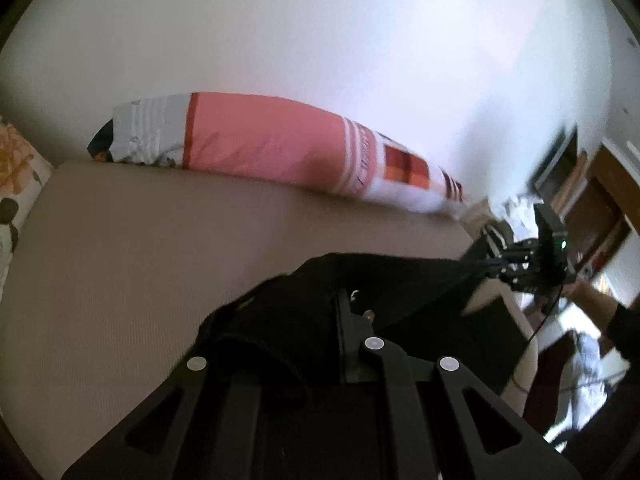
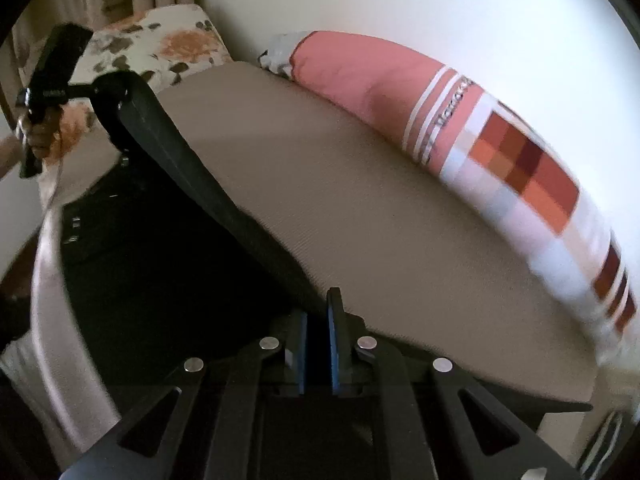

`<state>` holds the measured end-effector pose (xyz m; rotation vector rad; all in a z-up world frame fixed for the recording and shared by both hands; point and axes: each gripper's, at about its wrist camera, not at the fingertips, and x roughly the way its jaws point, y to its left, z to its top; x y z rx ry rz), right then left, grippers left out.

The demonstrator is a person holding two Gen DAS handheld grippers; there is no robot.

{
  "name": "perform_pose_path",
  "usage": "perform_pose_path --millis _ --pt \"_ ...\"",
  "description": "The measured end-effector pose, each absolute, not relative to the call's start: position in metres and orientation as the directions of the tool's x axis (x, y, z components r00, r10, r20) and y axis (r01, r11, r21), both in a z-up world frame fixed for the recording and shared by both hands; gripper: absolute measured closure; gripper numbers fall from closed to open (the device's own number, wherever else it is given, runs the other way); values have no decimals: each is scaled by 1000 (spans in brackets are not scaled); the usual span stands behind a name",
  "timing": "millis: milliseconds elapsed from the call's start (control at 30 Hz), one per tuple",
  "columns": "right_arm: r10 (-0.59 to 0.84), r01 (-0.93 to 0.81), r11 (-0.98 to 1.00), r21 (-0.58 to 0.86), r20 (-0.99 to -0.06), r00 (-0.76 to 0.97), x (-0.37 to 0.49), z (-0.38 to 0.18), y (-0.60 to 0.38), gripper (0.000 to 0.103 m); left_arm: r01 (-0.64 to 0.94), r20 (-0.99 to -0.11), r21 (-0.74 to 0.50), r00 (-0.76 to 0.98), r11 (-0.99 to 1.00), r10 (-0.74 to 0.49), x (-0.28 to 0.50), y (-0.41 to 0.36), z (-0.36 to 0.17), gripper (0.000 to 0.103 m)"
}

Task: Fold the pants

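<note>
Nearest the right wrist camera, the right tongs [image 2: 318, 334] are clamped on one edge of the black pants [image 2: 168, 248], the blue pads pressed together over the cloth. From there a band of fabric runs taut across to the left tongs [image 2: 116, 100], which grip the other end; in the left view those tongs [image 1: 320, 320] are closed on a bunched fold of the pants [image 1: 384, 280]. The rest of the garment hangs below that stretched edge, over the near side of the bed [image 2: 360, 220]. To do this step well, I judge both grips should stay firm and level with each other, the edge kept straight, then carried out over the tan sheet and lowered evenly so the cloth lands flat, short of the pink pillow [image 2: 400, 92] lying along the bed's far side.
</note>
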<state>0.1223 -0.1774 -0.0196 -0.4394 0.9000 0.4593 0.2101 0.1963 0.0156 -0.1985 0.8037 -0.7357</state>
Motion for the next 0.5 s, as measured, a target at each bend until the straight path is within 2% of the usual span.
perform_pose_path --millis 233,333,500 --pt "246 -562 826 -52 -863 441 47 -55 -177 97 535 -651 -447 355 717 -670 141 207 -14 90" --pt "265 -556 831 6 -883 386 30 -82 -176 97 526 -714 -424 307 738 -629 118 206 -39 89" --pt "222 -571 821 -4 -919 326 22 -126 -164 97 477 -808 -384 241 791 -537 97 205 -81 82"
